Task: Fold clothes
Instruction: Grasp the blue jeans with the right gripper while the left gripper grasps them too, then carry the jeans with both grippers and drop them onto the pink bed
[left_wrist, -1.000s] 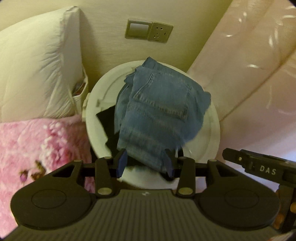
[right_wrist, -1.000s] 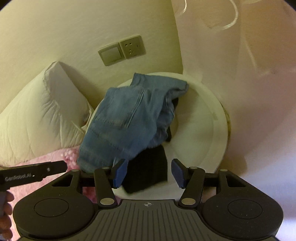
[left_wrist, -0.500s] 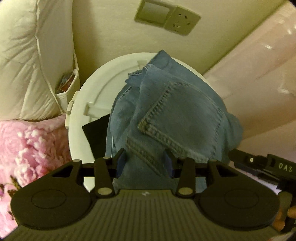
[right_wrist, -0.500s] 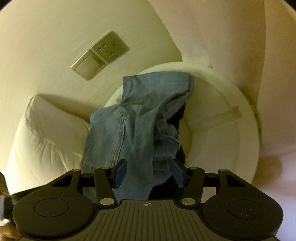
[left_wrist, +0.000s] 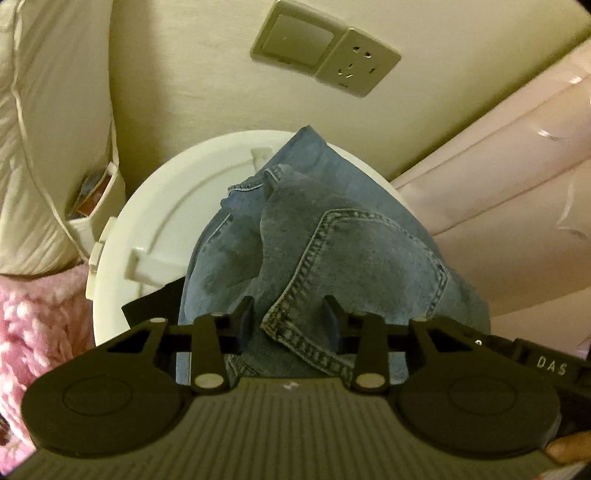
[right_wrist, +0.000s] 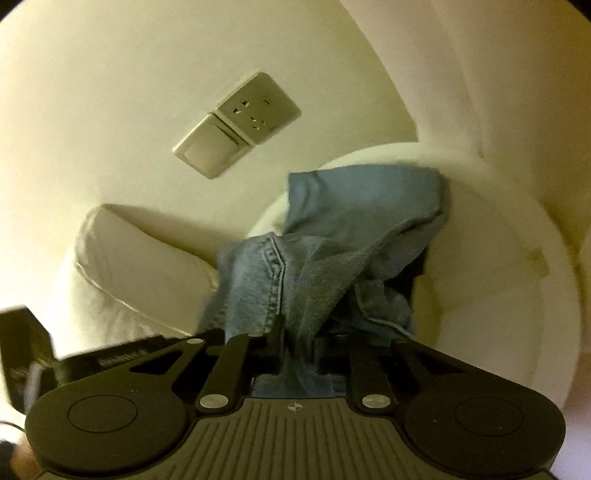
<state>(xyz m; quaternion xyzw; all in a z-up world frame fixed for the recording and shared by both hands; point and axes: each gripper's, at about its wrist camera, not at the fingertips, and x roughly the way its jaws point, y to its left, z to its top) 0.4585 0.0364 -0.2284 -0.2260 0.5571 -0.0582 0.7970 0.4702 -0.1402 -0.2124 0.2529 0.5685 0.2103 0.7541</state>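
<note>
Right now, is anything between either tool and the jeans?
Nothing visible is. The left tool is open with its fingers either side of the jeans at the pocket corner. The right tool is shut on a fold of the same denim. The dark garment lies underneath, to one side.

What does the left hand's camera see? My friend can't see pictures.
The left gripper is open around crumpled blue jeans lying on a round white table. Behind are a wall socket and a white pillow.
</note>
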